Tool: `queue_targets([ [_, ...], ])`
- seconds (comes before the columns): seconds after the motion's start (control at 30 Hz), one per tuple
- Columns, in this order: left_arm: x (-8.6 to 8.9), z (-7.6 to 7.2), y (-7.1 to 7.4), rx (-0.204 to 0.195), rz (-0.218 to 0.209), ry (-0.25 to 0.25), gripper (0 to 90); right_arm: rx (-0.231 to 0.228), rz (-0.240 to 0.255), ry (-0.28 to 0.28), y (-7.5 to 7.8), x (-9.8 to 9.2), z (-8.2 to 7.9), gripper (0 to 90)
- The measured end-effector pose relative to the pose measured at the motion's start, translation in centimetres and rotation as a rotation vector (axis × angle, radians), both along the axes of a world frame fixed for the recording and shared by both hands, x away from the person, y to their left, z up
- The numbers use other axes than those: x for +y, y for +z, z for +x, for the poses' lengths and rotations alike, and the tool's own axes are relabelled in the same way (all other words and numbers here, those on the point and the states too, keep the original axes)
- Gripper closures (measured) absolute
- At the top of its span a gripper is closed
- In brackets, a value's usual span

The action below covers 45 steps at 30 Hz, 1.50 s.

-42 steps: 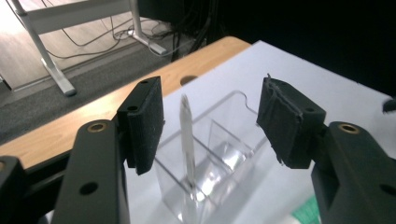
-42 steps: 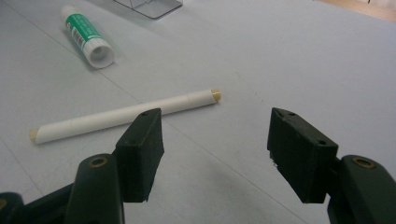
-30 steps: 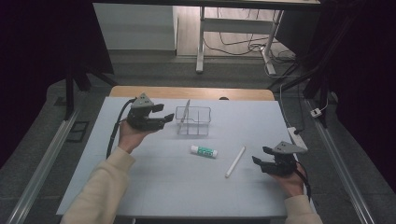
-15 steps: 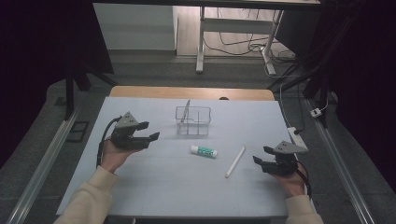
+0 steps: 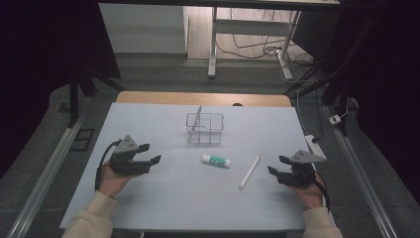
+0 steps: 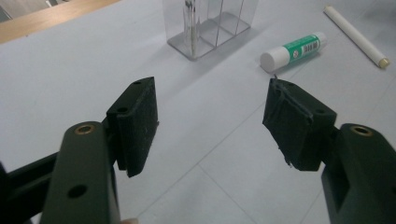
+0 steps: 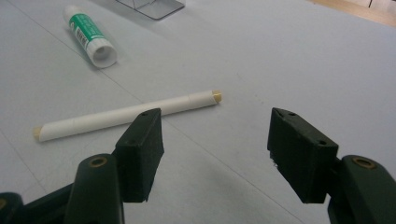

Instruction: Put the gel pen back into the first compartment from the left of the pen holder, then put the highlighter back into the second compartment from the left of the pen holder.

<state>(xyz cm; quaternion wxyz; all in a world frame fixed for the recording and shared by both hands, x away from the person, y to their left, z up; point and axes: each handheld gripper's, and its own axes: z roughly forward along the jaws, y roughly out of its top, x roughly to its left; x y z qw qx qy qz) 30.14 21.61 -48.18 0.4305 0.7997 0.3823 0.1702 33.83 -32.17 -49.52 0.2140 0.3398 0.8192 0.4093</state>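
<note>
A clear plastic organizer (image 5: 205, 128) stands at the table's middle back, with a thin silvery item (image 5: 197, 118) leaning in its left compartment. In front of it lie a green-and-white glue stick (image 5: 216, 160) and a white pen (image 5: 249, 172). My left gripper (image 5: 152, 152) hovers low over the left of the table, open and holding nothing; its jaws have just been opening. In the left gripper view, that gripper (image 6: 210, 121) points toward the organizer (image 6: 210, 23) and glue stick (image 6: 293, 50). My right gripper (image 5: 275, 164) stands open right of the pen; in its own view, the gripper (image 7: 215, 149) sits just short of the pen (image 7: 126, 114).
The pale table (image 5: 163, 198) has a wooden strip (image 5: 198, 98) along its far edge. A power strip (image 5: 313, 144) and cables lie off the right edge. A metal rail (image 5: 44, 178) runs along the left side.
My left gripper has pulled back from beside the organizer, moving left, toward me and lower over the table. The right gripper has stayed in place.
</note>
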Motion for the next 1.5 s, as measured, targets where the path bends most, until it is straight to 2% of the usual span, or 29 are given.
queue_targets([
  [0.07, 0.2, -0.2, -0.3, 0.005, -0.001, 0.003, 35.2, 0.004, 0.008, 0.009, -0.1, 0.1, 0.0, 35.3],
  [0.47, 0.8, -1.5, -1.7, 0.03, 0.021, 0.02, 35.1, 0.002, -0.02, 0.024, -0.1, 0.2, -0.1, 35.0],
  [0.83, 1.0, -2.3, -2.0, 0.019, 0.028, 0.025, 35.0, 0.002, -0.03, 0.03, -0.2, 0.3, 0.0, 34.9],
  [1.1, 0.8, -2.2, -2.1, 0.017, 0.038, 0.018, 34.8, -0.004, -0.019, 0.029, 0.1, 0.2, 0.0, 35.2],
  [1.27, 0.8, -2.2, -2.0, 0.015, 0.035, 0.018, 34.7, -0.007, -0.031, 0.033, 0.2, 0.3, -0.1, 35.2],
  [1.5, 0.7, -2.2, -2.2, 0.017, 0.05, 0.013, 34.5, -0.023, -0.031, 0.06, 0.6, 0.6, -0.2, 35.1],
])
